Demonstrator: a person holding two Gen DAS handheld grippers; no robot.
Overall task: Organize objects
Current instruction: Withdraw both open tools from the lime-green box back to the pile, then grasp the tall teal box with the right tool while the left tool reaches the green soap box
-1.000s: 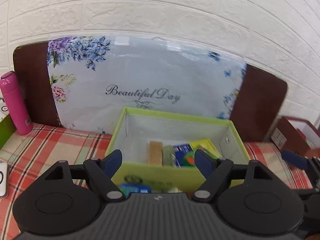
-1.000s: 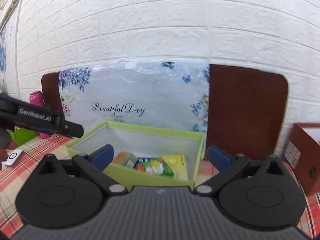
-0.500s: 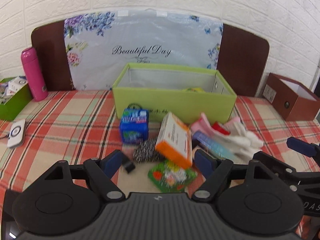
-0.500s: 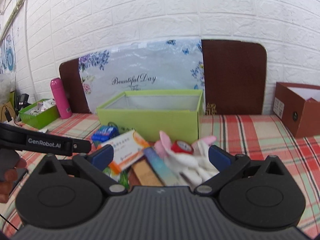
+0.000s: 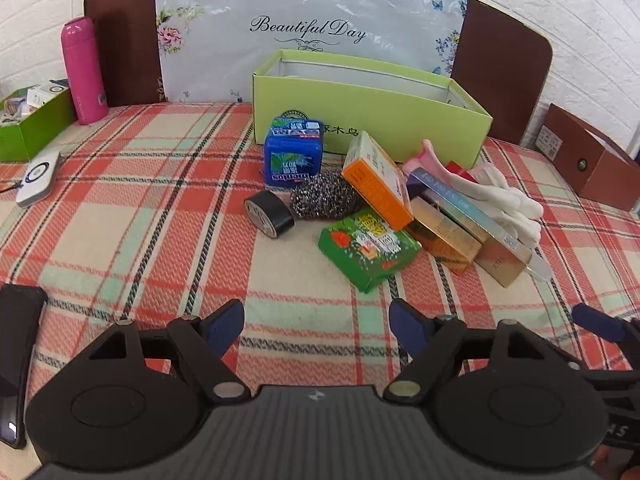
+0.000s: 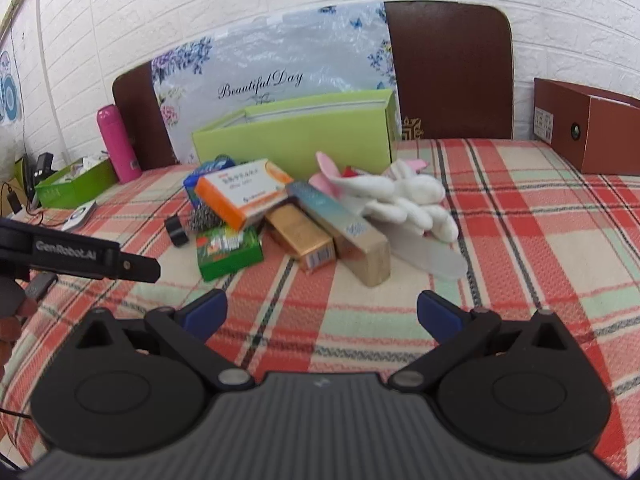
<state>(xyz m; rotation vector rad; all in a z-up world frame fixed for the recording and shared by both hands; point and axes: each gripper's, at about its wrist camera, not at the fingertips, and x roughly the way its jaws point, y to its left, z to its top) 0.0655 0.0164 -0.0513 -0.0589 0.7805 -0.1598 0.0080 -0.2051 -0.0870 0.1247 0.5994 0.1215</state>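
Observation:
A lime green box point(image 5: 368, 108) stands open at the back of the plaid table; it also shows in the right wrist view point(image 6: 296, 136). In front of it lies a pile: a blue tin point(image 5: 294, 152), a black tape roll point(image 5: 268, 214), a steel scourer point(image 5: 324, 196), an orange-and-white carton point(image 5: 376, 180), a green packet point(image 5: 368, 250), gold boxes point(image 5: 444, 236) and white gloves point(image 5: 504, 196). My left gripper point(image 5: 318, 326) is open and empty, well short of the pile. My right gripper point(image 6: 322, 314) is open and empty, also short of the pile.
A pink bottle point(image 5: 84, 72) and a small green tray point(image 5: 30, 120) stand at the far left, with a white device point(image 5: 38, 178) near them. A brown box point(image 5: 588, 160) sits at the far right. A floral board point(image 5: 308, 32) leans on the wall.
Both grippers have pulled back and away from the green box, so the pile on the table has come into view. Both stay open and empty.

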